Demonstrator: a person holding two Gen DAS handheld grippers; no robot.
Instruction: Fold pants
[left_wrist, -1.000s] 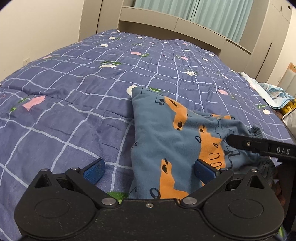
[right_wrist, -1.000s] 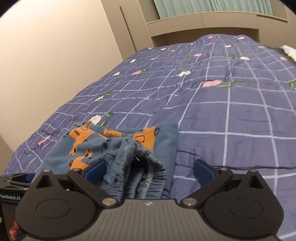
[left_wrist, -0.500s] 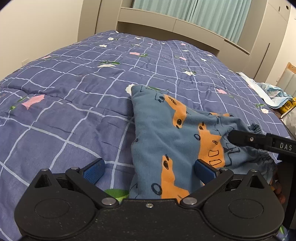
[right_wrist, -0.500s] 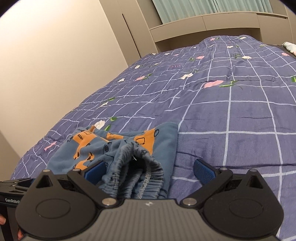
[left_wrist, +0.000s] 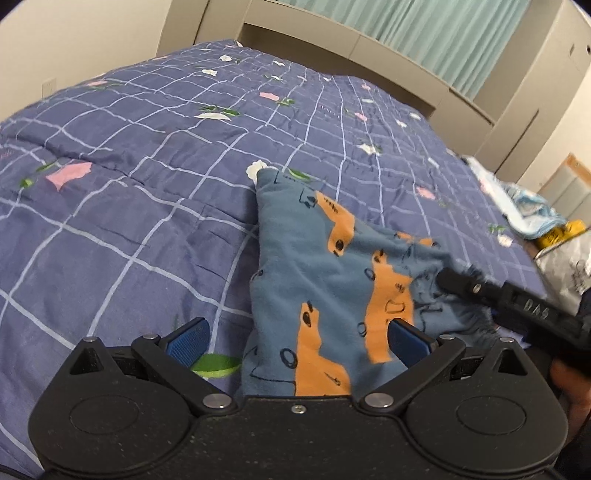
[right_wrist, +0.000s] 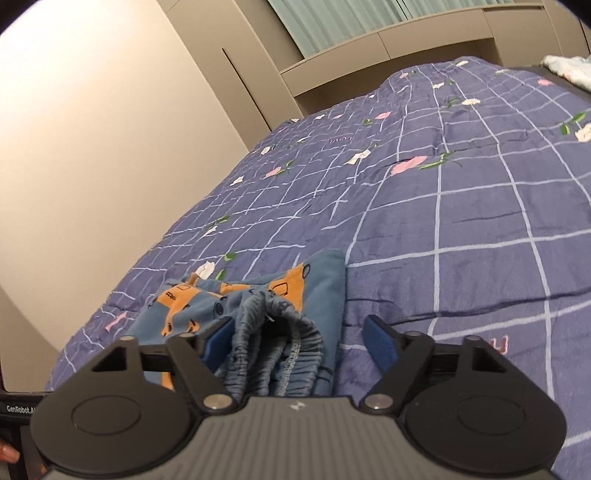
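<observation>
Right wrist view puts the gathered elastic waistband (right_wrist: 280, 332) of the pants (right_wrist: 236, 306) straight ahead of your right gripper (right_wrist: 299, 332), bunched up in the gap between its blue pads, and that is the relation the next move hinges on. The jaws there have just been closing in and now stand partly apart; the left pad (right_wrist: 218, 338) sits against the ruffled band, while the right pad (right_wrist: 380, 341) is clear of the cloth, so nothing is clamped yet. From this claw the pants run away forward and to the left, their long axis slanting toward the far left across the checked blue quilt (right_wrist: 461, 229). Your right claw is the nearer one to the waistband, so I would judge the pinch belongs to it. Seen from the left wrist, your left gripper (left_wrist: 297, 332) has its jaws spread wide, with the near edge of the blue dinosaur-print pants (left_wrist: 325, 280) lying between them, nearer the right pad (left_wrist: 410, 338); the left pad (left_wrist: 188, 338) hangs over bare quilt (left_wrist: 129, 221). No pad presses on fabric there. From that claw the garment stretches forward to a folded corner ahead and spreads off to the right, where the other gripper's finger (left_wrist: 469, 286) rests at the waistband end.
</observation>
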